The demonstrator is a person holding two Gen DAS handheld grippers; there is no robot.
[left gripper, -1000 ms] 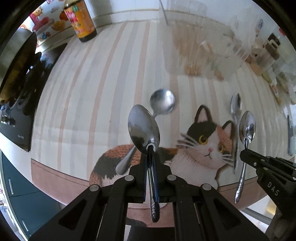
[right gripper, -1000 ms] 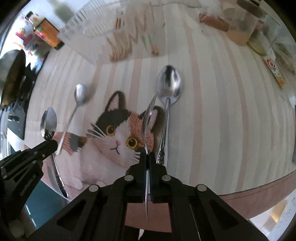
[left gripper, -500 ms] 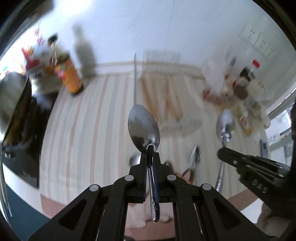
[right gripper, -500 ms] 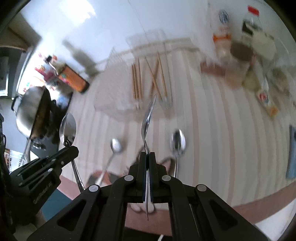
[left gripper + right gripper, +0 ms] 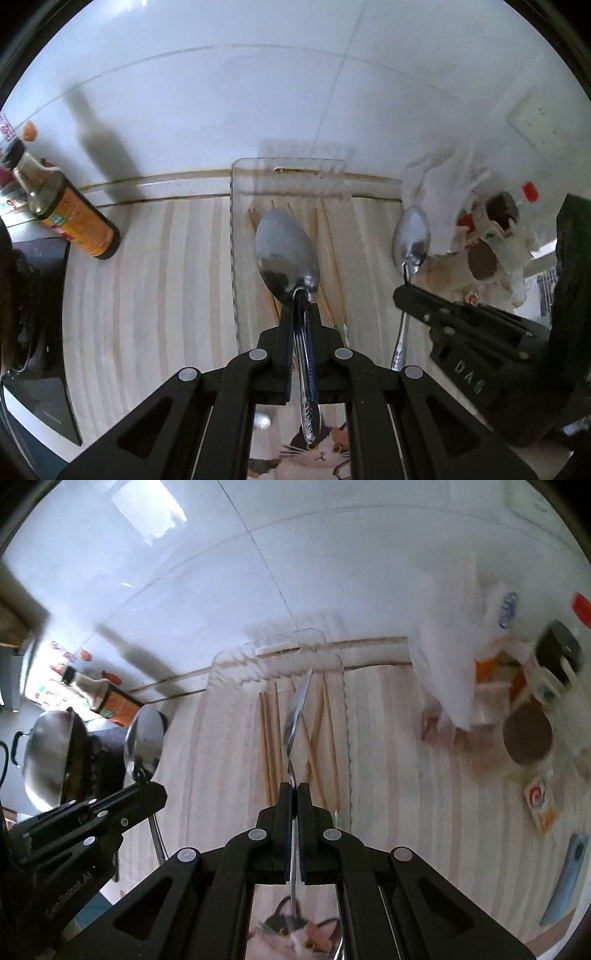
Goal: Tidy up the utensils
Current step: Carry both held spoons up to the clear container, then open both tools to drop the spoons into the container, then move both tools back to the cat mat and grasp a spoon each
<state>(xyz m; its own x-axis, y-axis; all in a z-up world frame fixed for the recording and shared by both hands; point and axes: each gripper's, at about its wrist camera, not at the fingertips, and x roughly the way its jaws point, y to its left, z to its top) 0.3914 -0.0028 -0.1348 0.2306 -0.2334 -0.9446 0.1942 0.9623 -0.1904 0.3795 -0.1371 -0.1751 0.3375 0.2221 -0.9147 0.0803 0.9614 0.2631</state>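
Observation:
My left gripper (image 5: 303, 312) is shut on a steel spoon (image 5: 286, 253), bowl forward, held in the air in front of a clear plastic tray (image 5: 234, 258) that holds wooden chopsticks (image 5: 332, 251). My right gripper (image 5: 294, 792) is shut on a second spoon (image 5: 297, 705), seen edge-on, also pointing at the tray (image 5: 221, 664) and chopsticks (image 5: 267, 738). Each gripper shows in the other's view: the right one (image 5: 404, 286) with its spoon (image 5: 410, 236), the left one (image 5: 147, 786) with its spoon (image 5: 144, 733).
A sauce bottle (image 5: 70, 218) stands at the back left by the wall. A wok (image 5: 48, 753) sits on the stove at far left. Jars and packets (image 5: 528, 734) crowd the right. The cat placemat (image 5: 317, 454) lies below the grippers, with another spoon (image 5: 261, 421) on it.
Both grippers have lifted from the cat mat with their spoons and swung forward and up toward the clear tray at the back wall.

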